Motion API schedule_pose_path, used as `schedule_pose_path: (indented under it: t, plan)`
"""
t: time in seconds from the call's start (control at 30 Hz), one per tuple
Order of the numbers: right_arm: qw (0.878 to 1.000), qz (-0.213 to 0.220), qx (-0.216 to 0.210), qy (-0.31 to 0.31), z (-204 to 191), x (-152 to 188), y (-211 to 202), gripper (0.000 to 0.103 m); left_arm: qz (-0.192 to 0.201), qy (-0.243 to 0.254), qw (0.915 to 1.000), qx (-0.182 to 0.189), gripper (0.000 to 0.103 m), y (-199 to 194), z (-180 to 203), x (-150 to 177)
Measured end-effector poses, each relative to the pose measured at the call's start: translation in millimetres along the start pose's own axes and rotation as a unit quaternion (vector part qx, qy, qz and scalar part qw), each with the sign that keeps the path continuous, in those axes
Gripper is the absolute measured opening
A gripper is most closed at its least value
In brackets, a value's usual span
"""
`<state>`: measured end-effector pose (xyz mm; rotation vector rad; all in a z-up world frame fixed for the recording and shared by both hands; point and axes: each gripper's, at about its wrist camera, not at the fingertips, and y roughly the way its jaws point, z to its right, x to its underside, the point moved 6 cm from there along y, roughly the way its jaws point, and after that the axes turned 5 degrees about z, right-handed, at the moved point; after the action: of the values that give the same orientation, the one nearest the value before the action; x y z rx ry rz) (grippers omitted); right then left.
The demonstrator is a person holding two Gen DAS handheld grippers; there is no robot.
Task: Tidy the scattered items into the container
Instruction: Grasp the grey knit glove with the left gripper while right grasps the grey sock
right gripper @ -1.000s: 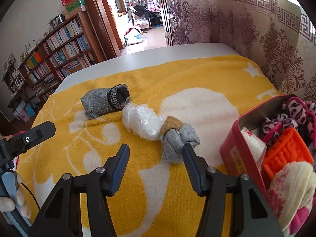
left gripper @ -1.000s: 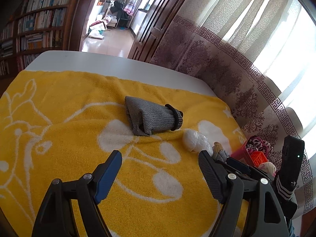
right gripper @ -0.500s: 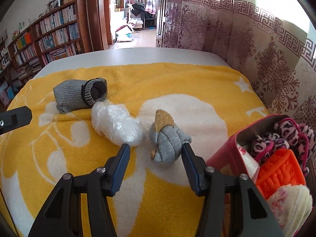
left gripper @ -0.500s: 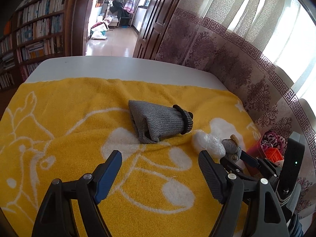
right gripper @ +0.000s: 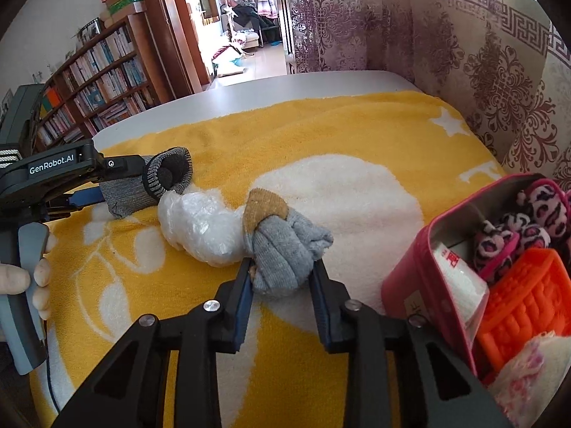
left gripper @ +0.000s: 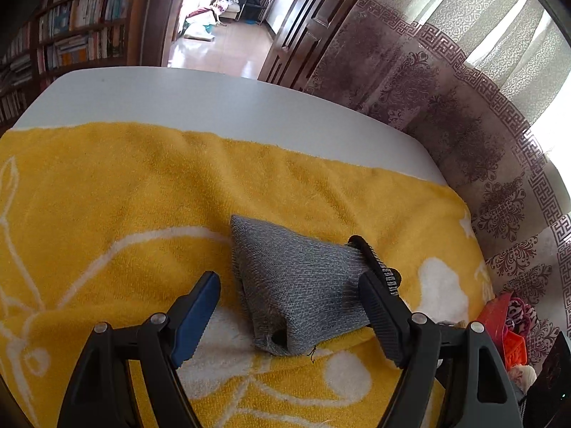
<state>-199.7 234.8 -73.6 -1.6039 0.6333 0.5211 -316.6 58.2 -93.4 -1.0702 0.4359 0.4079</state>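
The right gripper (right gripper: 282,280) is closing on the knotted sock (right gripper: 282,246), its pads touching both sides (a second ago they stood wide). The sock's tan end points away toward the plastic bag (right gripper: 200,224), with the red container (right gripper: 424,285) to the right. The left gripper (left gripper: 289,306), open, now straddles the grey sock (left gripper: 299,292), cuff pointing right.

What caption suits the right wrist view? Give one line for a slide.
Right gripper closing on the knotted grey sock beside the red tin.
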Motion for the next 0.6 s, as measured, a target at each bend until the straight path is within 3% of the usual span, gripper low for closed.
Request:
schedule_pose_path:
  t: [0.07, 0.27, 0.37, 0.53, 0.6]
  plan:
    - [1.000, 0.002, -0.006, 0.000, -2, -1, -1, 0.034, 0.003, -0.005, 0.9999, 0.010, 0.079, 3, 1, 0]
    - [1.000, 0.020, -0.018, 0.007, -5, -4, -10, 0.034, 0.025, -0.008, 0.9995, 0.019, 0.050, -1, 1, -1]
    - [0.999, 0.030, -0.023, 0.012, -5, -6, -15, 0.034, 0.041, -0.015, 0.9986, 0.031, 0.042, -12, 1, -2]
    - [0.998, 0.056, -0.033, 0.014, -10, -11, -29, 0.034, 0.070, -0.004, 0.9965, 0.045, 0.039, -38, 9, -4]
    - [0.997, 0.068, -0.036, 0.014, -11, -14, -37, 0.034, 0.077, 0.010, 0.9962, 0.040, 0.031, -47, 14, -3]
